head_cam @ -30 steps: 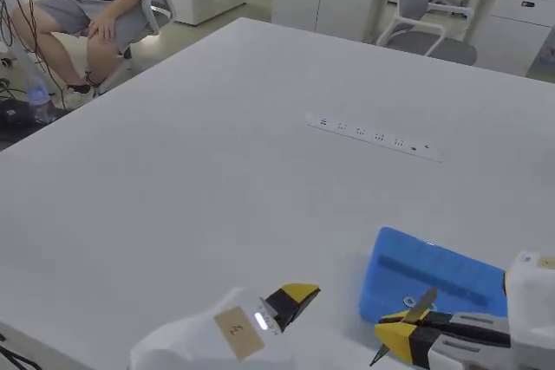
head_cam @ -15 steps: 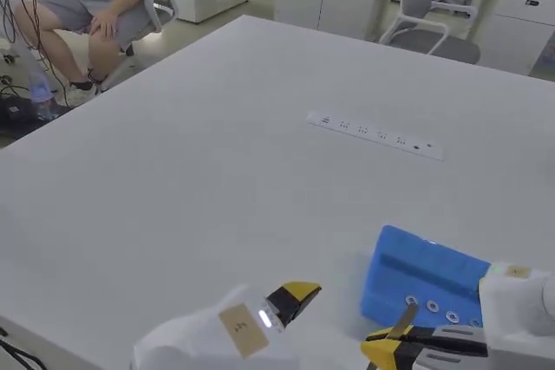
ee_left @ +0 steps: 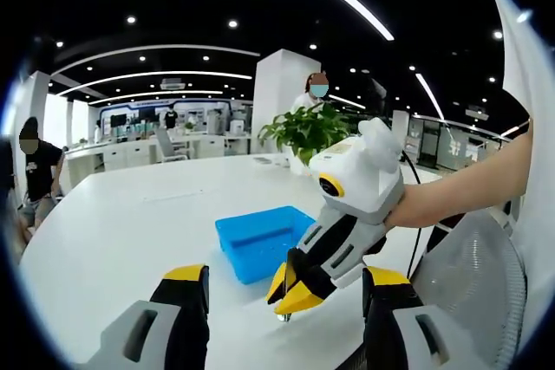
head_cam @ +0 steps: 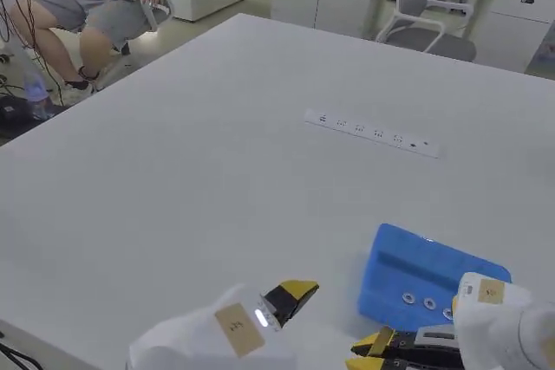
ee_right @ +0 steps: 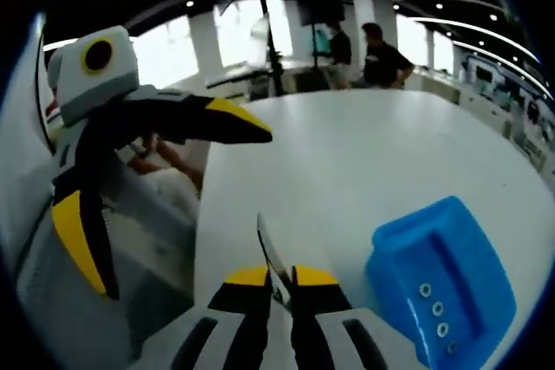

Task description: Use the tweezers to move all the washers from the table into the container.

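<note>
beside blue container (head_cam: 434, 259) holding washers (head_cam: 429, 302), right gripper (ee_right: 276, 275) clamping tweezers (ee_right: 268, 252), left gripper (head_cam: 296, 291) agape

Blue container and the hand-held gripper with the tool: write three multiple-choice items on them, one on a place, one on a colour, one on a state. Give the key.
1. Where do the washers lie?
A) on the bare table
B) inside the container
C) on the floor

2. What colour is the container?
A) red
B) green
C) blue

3. What state is the right hand-held gripper in?
A) shut on the tweezers
B) wide open and empty
C) shut on a washer

Key:
1 B: the right gripper view shows the washers in a row on the container's floor.
2 C: its walls are blue in all three views.
3 A: its jaws are closed, with the thin tip of the tweezers sticking out between them.
</note>
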### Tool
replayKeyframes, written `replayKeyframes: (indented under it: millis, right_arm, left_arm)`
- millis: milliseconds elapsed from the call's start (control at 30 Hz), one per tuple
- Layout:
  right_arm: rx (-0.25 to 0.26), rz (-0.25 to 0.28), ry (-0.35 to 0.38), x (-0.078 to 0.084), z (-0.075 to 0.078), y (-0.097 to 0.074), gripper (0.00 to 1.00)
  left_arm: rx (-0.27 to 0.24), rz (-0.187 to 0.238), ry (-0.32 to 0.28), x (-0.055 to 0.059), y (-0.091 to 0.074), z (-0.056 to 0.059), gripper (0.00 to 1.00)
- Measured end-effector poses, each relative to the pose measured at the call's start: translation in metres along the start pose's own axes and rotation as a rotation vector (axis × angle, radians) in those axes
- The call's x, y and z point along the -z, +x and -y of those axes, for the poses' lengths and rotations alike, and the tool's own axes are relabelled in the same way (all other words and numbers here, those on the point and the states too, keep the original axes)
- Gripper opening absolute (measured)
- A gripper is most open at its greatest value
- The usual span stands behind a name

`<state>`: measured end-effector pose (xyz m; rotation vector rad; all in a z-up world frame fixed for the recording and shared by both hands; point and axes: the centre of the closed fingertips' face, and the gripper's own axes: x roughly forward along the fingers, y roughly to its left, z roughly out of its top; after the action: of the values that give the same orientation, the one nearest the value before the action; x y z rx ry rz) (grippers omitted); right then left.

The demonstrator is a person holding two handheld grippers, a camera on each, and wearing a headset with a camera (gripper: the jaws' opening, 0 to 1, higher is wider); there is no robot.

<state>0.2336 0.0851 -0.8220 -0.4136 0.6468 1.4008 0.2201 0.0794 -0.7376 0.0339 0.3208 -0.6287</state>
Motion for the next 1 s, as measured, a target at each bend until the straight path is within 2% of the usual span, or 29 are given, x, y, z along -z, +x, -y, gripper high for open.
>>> replayKeyframes:
  millis: [233,300,333,467,600,867,933,1000]
  right_arm:
    - [0.021,-0.019,-0.056,0.002,0.003,-0.001,0.03]
    - [0.036,-0.009,-0.039,0.002,0.006,-0.001,0.03]
    - [0.038,-0.003,0.011,0.002,0.006,-0.002,0.03]
    - [0.048,-0.012,0.044,0.003,0.011,-0.007,0.03]
    - [0.055,0.002,0.042,-0.007,0.015,-0.018,0.03]
    - [0.085,0.063,0.053,-0.037,0.032,-0.039,0.03]
    - [0.11,0.11,0.099,-0.048,0.04,-0.045,0.03]
    - [0.113,0.165,0.149,-0.061,0.043,-0.051,0.03]
  left_arm:
    - [0.001,0.002,0.004,0.0,0.0,0.0,0.73]
    - [0.001,0.001,0.002,0.0,0.0,0.0,0.73]
    - [0.0,0.002,0.003,0.0,0.0,-0.001,0.73]
    - [-0.004,0.005,-0.002,0.0,0.0,-0.001,0.73]
    - [-0.002,0.006,0.001,0.0,0.0,-0.001,0.73]
    - [-0.003,0.007,0.001,0.0,-0.001,-0.002,0.72]
    - [-0.003,0.008,0.001,0.0,-0.001,-0.002,0.72]
    - [-0.004,0.008,0.0,0.0,-0.001,-0.002,0.72]
